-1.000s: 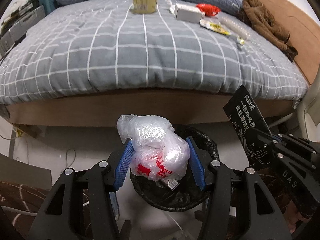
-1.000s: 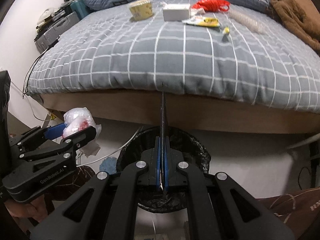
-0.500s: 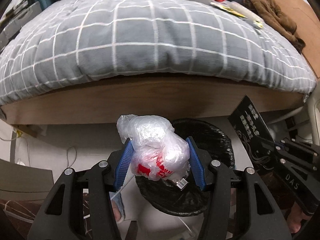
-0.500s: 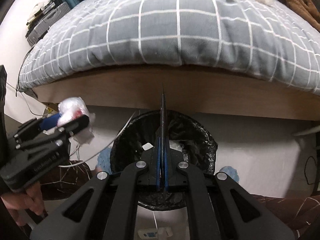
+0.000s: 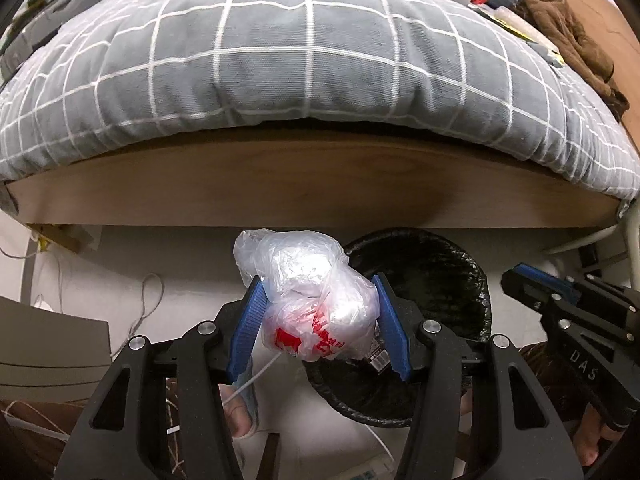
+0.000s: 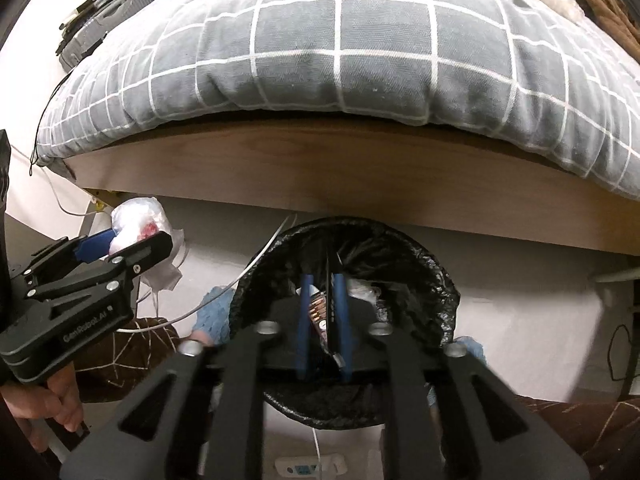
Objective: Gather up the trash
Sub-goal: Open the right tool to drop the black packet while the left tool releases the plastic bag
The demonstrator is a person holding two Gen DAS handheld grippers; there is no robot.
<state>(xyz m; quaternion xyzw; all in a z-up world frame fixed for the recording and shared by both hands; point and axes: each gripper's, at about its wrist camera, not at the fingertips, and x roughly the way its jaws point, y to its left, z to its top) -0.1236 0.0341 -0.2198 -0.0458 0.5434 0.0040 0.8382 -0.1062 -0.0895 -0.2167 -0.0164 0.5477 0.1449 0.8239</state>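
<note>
Flat packet (image 6: 329, 300) edge-on, pointing into bin (image 6: 420, 264)

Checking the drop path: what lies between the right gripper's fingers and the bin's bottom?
Right wrist view: a thin black packet between the opening right gripper, trash below in the bin.

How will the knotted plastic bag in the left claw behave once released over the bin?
The plastic bag bulges past the left claw, so it is probably soft. Its thin, crinkled film suggests it is light. It would likely drop limply, without rolling, toward the black-lined bin.
</note>
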